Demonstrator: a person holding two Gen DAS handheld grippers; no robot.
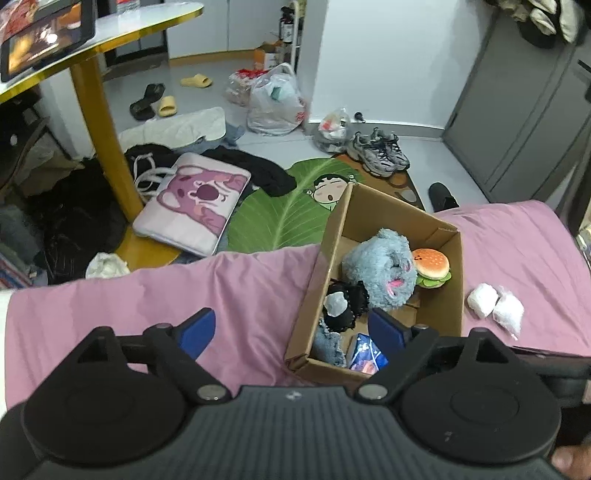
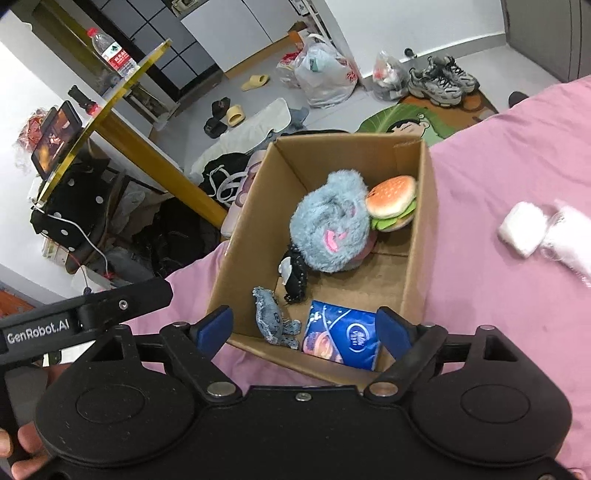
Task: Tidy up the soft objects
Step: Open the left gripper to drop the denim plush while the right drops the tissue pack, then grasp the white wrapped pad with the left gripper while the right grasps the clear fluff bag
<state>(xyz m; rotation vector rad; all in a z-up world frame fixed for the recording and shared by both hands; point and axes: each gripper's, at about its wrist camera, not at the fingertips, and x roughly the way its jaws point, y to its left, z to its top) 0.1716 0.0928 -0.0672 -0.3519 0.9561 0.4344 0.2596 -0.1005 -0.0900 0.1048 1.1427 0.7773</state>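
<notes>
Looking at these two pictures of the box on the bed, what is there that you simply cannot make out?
- Blue packet: in the left wrist view, mostly hidden behind the left gripper's finger and the cardboard box wall.
- Denim toy: its shape is unclear in both views.
- White packets: blurred in the right wrist view; contents unreadable.
- Tablet: cut off by the left view's edge.
- Black item under the blue plush: partly covered.
</notes>
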